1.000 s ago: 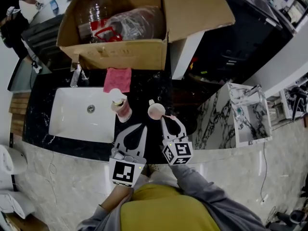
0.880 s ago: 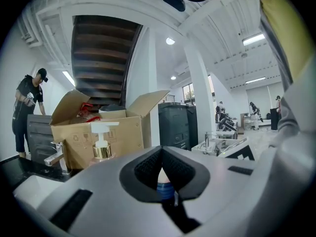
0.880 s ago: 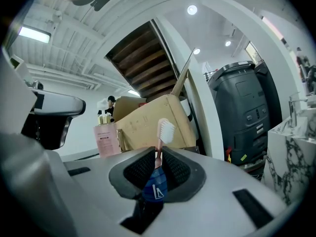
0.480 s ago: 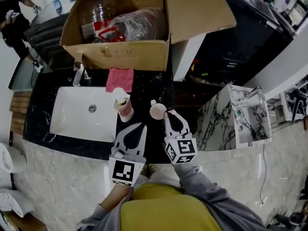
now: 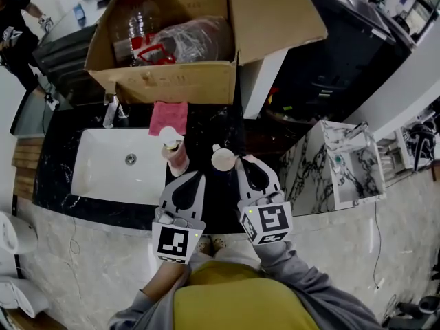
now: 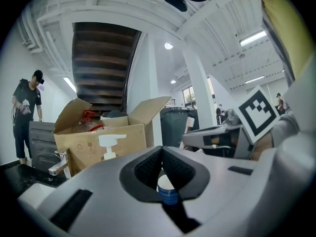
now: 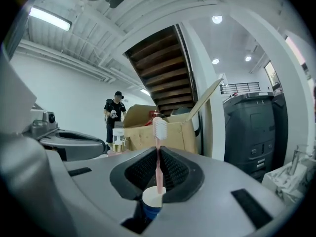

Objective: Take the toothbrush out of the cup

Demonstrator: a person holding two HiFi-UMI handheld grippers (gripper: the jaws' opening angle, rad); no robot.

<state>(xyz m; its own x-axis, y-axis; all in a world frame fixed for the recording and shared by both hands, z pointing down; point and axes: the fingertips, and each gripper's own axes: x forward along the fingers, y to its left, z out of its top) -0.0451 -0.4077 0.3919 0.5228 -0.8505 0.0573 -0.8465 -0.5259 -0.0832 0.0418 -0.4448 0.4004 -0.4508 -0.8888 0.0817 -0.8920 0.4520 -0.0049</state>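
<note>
Pink toothbrush [image 7: 159, 127] clamped upright in your right gripper [image 7: 158, 152], bristles on top, handle pinched between jaws. Cup [image 5: 223, 159] stands on black counter [image 5: 206, 133], just beside your right jaw tips. Brush's lower end looks about level with cup rim; cannot tell if fully out. Your left gripper [image 6: 161, 151] closed on nothing, near pump bottle [image 5: 173, 150].

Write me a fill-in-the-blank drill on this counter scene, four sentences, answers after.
1. The right gripper is shut on a pink ____.
2. Its bristles are at the ____ end.
3. The cup beneath it has a ____ outside.
4. On the person's left of the cup, the black counter holds a white ____.
Missing words: toothbrush; top; blue; sink.
</note>
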